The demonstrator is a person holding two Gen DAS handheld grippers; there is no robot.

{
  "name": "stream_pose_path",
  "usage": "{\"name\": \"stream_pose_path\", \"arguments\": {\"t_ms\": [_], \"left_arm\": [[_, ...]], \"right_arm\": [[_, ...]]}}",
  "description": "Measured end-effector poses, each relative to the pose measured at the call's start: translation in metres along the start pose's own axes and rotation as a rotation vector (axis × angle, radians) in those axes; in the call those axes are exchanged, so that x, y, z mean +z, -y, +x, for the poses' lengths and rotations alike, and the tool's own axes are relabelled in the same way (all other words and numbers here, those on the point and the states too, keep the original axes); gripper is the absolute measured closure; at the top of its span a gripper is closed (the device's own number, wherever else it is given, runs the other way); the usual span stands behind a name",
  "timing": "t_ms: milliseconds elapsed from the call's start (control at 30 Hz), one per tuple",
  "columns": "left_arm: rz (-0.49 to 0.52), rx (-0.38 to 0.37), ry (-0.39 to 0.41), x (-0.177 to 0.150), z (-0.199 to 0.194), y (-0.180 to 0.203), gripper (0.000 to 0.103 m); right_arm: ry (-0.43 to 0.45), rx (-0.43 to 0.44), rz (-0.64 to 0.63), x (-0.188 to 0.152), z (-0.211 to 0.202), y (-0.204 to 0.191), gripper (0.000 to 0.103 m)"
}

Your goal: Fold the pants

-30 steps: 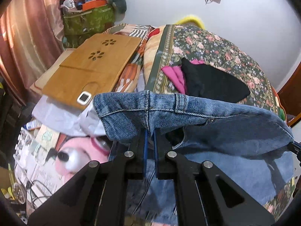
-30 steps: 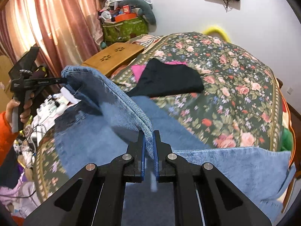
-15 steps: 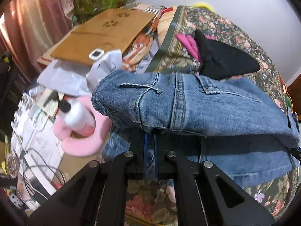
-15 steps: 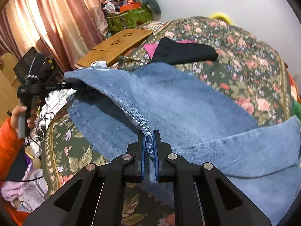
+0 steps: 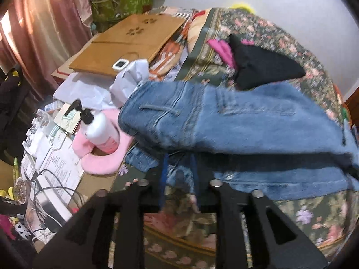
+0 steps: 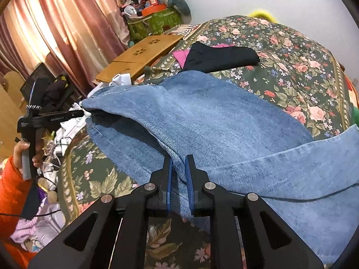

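Note:
Blue jeans (image 5: 246,121) lie across the floral bedspread (image 6: 291,51), their top layer folded over the lower one. My left gripper (image 5: 179,170) is at the waistband end; its jaws are opening and stand apart, with a loose bit of denim hanging between them. In the right wrist view that left gripper (image 6: 82,112) is held by a hand in an orange sleeve, its tip at the waistband corner. My right gripper (image 6: 178,168) still pinches the folded side seam of the jeans (image 6: 213,116), which stays lifted; its jaws are just starting to open.
Black (image 5: 264,67) and pink (image 5: 221,49) garments lie on the bed behind the jeans. Left of the bed are a wooden lap desk (image 5: 130,42), a white pump bottle (image 5: 96,125) on a pink cushion (image 5: 103,161), papers and cables (image 5: 51,190). Curtains hang at the far left.
Both grippers came down toward the bed, laying the top layer of the jeans over the lower one. The left jaws have parted widely; the right jaws have widened slightly.

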State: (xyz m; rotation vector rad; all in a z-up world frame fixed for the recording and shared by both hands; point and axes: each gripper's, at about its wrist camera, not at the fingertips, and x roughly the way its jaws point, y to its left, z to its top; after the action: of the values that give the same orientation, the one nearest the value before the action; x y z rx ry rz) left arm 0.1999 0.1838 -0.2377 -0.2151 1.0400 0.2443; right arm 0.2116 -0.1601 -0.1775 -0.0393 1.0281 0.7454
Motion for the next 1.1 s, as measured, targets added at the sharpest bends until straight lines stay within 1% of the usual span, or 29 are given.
{"name": "stream_pose_path", "arguments": {"t_ms": [67, 133, 200, 233, 267, 333, 400, 467, 500, 567, 667, 767, 867, 1033, 1100], "left_arm": [[0.005, -0.009, 0.021, 0.007, -0.007, 0.008, 0.068], [0.023, -0.018, 0.044, 0.017, -0.015, 0.019, 0.061], [0.036, -0.031, 0.066, 0.027, -0.019, 0.029, 0.045], [0.044, -0.04, 0.08, 0.034, -0.022, 0.036, 0.042], [0.053, -0.046, 0.092, 0.04, -0.023, 0.043, 0.037], [0.068, -0.05, 0.105, 0.049, -0.022, 0.054, 0.034], [0.084, -0.059, 0.111, 0.059, -0.019, 0.066, 0.026], [0.099, -0.063, 0.103, 0.069, -0.012, 0.08, 0.018], [0.103, -0.068, 0.098, 0.072, -0.009, 0.085, 0.017], [0.114, -0.077, 0.079, 0.081, 0.0, 0.098, 0.017], [0.124, -0.083, 0.051, 0.092, 0.011, 0.112, 0.017], [0.141, -0.057, 0.048, 0.105, 0.019, 0.123, 0.017], [0.17, -0.031, 0.054, 0.119, 0.024, 0.13, 0.016], [0.213, -0.015, 0.05, 0.135, 0.035, 0.139, 0.012], [0.229, -0.009, 0.041, 0.138, 0.044, 0.143, 0.012]], "right_arm": [[0.009, 0.011, 0.014, 0.001, -0.01, 0.005, 0.09], [0.027, 0.003, 0.028, 0.003, -0.02, 0.012, 0.091], [0.047, -0.01, 0.053, 0.004, -0.03, 0.024, 0.089], [0.053, -0.021, 0.065, 0.005, -0.034, 0.03, 0.088], [0.059, -0.041, 0.078, 0.005, -0.038, 0.038, 0.085], [0.071, -0.085, 0.099, 0.007, -0.047, 0.055, 0.08], [0.087, -0.139, 0.134, 0.009, -0.056, 0.077, 0.07], [0.103, -0.186, 0.18, 0.011, -0.065, 0.103, 0.062], [0.107, -0.201, 0.197, 0.013, -0.068, 0.113, 0.059], [0.11, -0.239, 0.232, 0.016, -0.072, 0.138, 0.057], [0.106, -0.287, 0.284, 0.021, -0.074, 0.178, 0.056], [0.094, -0.319, 0.339, 0.029, -0.072, 0.22, 0.056], [0.082, -0.361, 0.388, 0.036, -0.067, 0.259, 0.056], [0.021, -0.427, 0.455, 0.046, -0.047, 0.322, 0.056], [0.002, -0.44, 0.489, 0.047, -0.038, 0.344, 0.056]]}}
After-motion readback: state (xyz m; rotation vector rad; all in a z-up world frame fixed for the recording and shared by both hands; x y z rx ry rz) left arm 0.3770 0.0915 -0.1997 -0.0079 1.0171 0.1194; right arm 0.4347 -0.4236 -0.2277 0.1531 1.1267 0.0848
